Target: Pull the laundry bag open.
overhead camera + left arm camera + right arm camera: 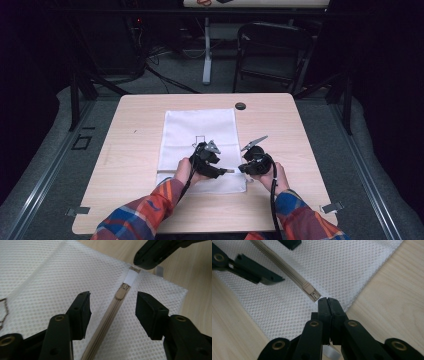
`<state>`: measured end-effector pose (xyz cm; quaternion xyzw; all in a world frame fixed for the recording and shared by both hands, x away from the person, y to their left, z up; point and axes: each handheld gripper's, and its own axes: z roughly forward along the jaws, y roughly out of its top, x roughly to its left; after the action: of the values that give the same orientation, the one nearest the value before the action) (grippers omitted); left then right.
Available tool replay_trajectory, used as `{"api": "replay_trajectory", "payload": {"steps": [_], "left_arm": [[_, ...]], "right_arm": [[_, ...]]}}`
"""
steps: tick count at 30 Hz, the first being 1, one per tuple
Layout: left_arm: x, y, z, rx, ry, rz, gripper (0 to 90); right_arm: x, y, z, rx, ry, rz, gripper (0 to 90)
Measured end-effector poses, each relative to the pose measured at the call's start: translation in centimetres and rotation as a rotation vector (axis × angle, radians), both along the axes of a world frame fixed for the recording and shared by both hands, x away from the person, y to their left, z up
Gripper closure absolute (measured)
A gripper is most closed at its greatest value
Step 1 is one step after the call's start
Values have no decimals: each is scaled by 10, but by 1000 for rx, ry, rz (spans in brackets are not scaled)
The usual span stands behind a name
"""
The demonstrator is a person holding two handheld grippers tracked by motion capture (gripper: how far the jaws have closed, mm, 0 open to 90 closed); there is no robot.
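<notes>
A white mesh bag (200,125) lies flat on the wooden table (135,150). Its beige zipper (105,325) runs along the near edge, and the slider (121,292) sits close to the zipper's end by the bag's corner. My left gripper (113,300) is open, with one jaw on each side of the zipper just short of the slider and neither touching it. My right gripper (328,301) is shut on the small white tab (131,277) at the zipper's end, right behind the slider (308,288). In the high view, the left gripper (229,171) and right gripper (241,168) meet tip to tip.
A small black round object (240,106) lies near the table's far edge. A black outline drawing (200,140) marks the middle of the bag. Beyond the table stand a black chair (270,50) and a white stand leg (206,55). Bare wood lies left and right of the bag.
</notes>
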<state>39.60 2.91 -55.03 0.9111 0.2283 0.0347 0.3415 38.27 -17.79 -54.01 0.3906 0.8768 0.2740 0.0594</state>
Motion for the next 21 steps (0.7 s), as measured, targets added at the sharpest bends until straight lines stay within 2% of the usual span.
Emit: {"api": "replay_trajectory", "payload": {"steps": [2, 5, 6, 8, 10, 11, 12, 14, 15, 21], "left_arm": [[0, -5, -3, -4, -1, -11, 526], [1, -11, -6, -8, -2, -31, 584], [1, -13, -6, -4, -6, -35, 599], [1, -17, -8, -2, -13, -52, 630], [2, -20, -9, 12, -7, -66, 657], [2, -22, -10, 18, -8, -69, 659], [1, -23, -12, 20, -2, -71, 680], [1, -25, -15, 28, -3, -75, 702], [1, -25, -15, 35, 1, -77, 722], [0, -28, -17, 60, -19, -95, 800]], "right_arm": [[0, 0, -1, 15, -5, -6, 900], [2, 1, -3, 3, -4, -5, 900], [1, 3, -5, 23, -7, -18, 900], [2, 3, -5, -5, -6, 1, 900], [2, 5, -7, 10, -4, -6, 900], [2, 5, -7, -10, -2, 0, 900], [3, 5, -9, -5, -18, 0, 900], [5, 8, -12, -7, 4, 0, 900], [6, 8, -13, -29, 7, 8, 900], [6, 9, -18, -30, 21, 5, 900]]}}
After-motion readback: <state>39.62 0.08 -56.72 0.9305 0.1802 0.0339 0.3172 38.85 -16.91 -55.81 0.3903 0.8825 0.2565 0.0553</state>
